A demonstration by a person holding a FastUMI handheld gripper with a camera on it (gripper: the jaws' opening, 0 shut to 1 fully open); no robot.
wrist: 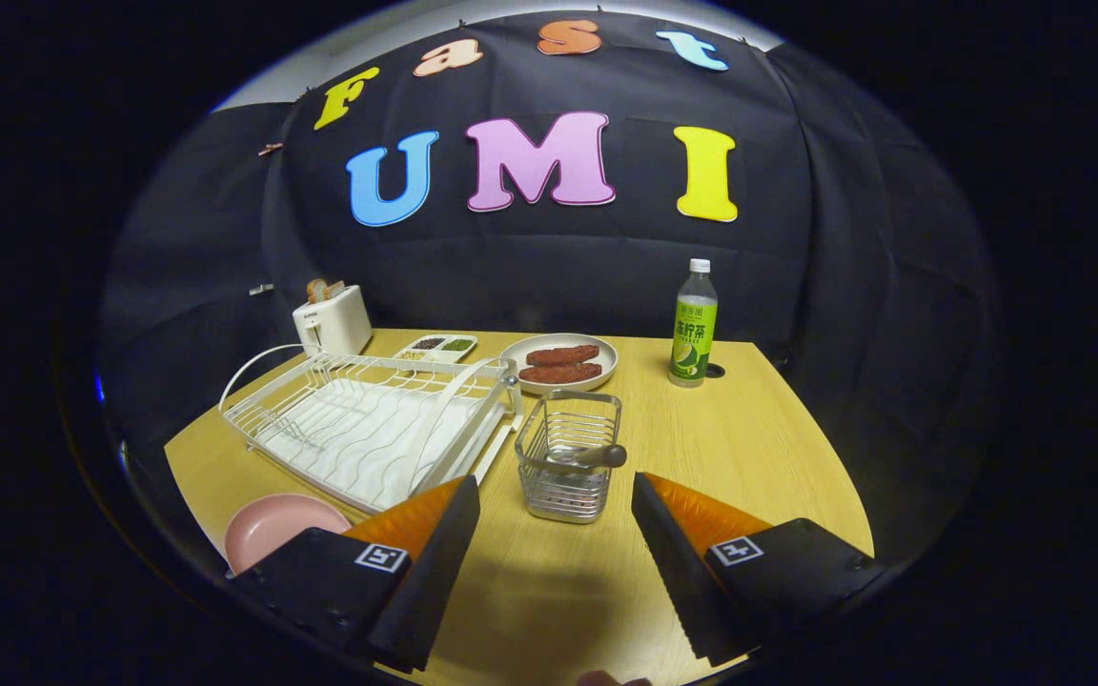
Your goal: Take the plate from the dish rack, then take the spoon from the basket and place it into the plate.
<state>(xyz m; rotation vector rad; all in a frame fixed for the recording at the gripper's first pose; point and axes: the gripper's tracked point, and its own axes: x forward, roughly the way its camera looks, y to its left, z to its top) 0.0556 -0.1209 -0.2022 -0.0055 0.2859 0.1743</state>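
Note:
A pink plate (280,526) lies flat on the wooden table, left of my left finger and in front of the white dish rack (373,427). The rack holds no dishes. A small wire basket (570,455) stands just ahead of my fingers, slightly right of the rack. The spoon (589,456) lies across the basket's top, its dark handle end poking out over the right rim. My gripper (556,491) is open, hovering above the table with nothing between its fingers, and the basket sits in line with the gap.
A white toaster (333,321) with bread stands at the back left. Behind the rack lie a small divided tray (437,347) and a beige plate of sausages (560,363). A green-labelled bottle (694,326) stands at the back right. The table's right edge runs close beyond my right finger.

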